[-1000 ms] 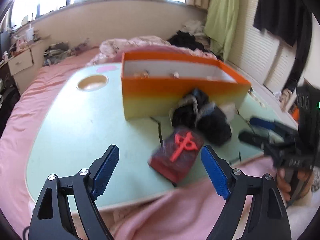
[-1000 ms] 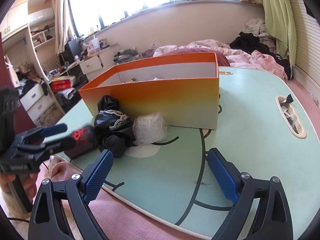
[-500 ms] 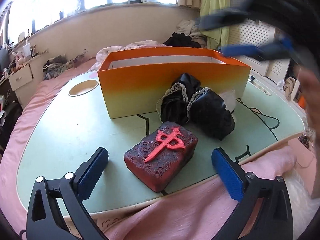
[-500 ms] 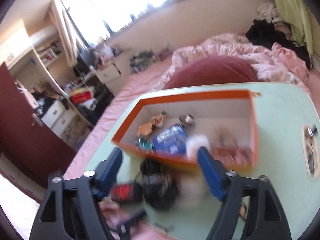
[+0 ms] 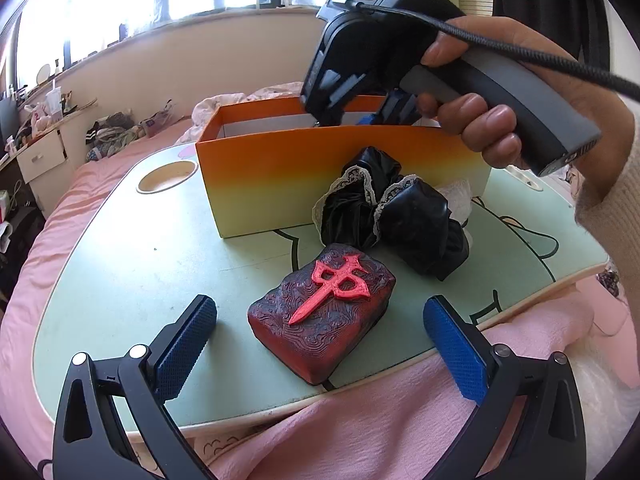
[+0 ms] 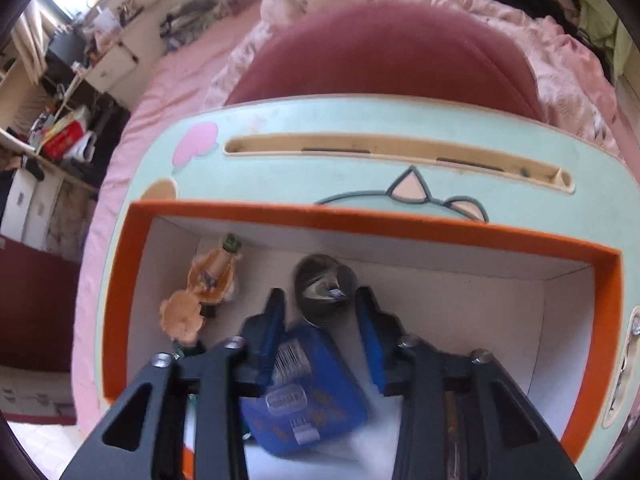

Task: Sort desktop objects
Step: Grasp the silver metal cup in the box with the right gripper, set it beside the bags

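Left tool [image 5: 320,336] wide open, straddling dark-red block [image 5: 322,314] with raised red glyph, untouched, desk [image 5: 132,280] at 6 o'clock. Right tool [image 6: 320,334] over orange box [image 6: 400,226], jaws just narrowed, gripping nothing. Blue packet [image 6: 308,396]: barcode, text illegible.

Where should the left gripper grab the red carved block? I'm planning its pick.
Across its two long sides, from above: the red carved block lies flat and angled between the open left gripper, so roll the wrist to match.

Pink bedding [image 5: 360,432], maroon cushion [image 6: 384,52]
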`<action>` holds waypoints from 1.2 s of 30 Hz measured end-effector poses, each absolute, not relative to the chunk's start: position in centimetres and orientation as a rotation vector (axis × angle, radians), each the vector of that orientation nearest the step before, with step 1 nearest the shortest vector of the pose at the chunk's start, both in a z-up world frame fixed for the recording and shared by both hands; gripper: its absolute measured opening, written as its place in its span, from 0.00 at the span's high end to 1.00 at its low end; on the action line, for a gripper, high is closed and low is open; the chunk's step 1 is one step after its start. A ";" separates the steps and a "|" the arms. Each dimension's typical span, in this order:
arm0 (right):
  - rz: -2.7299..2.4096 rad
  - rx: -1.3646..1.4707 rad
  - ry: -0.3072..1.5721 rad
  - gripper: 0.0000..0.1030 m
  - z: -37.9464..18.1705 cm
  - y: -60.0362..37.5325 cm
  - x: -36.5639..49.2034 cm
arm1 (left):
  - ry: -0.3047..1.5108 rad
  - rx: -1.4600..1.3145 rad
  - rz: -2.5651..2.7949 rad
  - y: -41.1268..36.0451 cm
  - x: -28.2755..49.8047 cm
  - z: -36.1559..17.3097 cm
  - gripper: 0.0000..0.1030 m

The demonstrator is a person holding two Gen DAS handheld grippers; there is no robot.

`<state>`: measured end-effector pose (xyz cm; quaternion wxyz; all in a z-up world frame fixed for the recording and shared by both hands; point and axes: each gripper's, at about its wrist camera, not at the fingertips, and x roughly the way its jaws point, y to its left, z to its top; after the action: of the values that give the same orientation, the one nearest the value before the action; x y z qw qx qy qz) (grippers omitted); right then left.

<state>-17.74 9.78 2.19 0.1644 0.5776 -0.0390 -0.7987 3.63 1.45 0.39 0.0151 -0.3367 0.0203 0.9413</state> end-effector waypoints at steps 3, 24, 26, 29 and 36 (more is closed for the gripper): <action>-2.267 1.446 -0.232 0.98 5.2 11.6 -16.1 | 0.063 -1.048 2.932 1.6 3.6 0.4 0.00; -2.239 1.645 0.070 0.73 2.0 7.1 -17.4 | 0.060 -1.037 2.935 2.4 3.8 0.4 0.00; -2.256 1.549 -0.016 0.73 3.5 8.6 -16.8 | 0.059 -1.037 2.935 2.5 3.8 0.4 0.00; -2.287 1.384 -0.115 0.73 6.8 11.1 -14.5 | 0.061 -1.039 2.937 2.4 3.7 0.4 0.00; -2.305 1.062 -0.083 0.73 10.2 17.3 -2.4 | 0.059 -1.041 2.940 2.7 3.7 0.3 0.00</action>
<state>-2.36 17.31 10.25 0.2967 0.3995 -0.0311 -0.8668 3.74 2.67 0.32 0.0111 -0.3336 0.0190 0.9425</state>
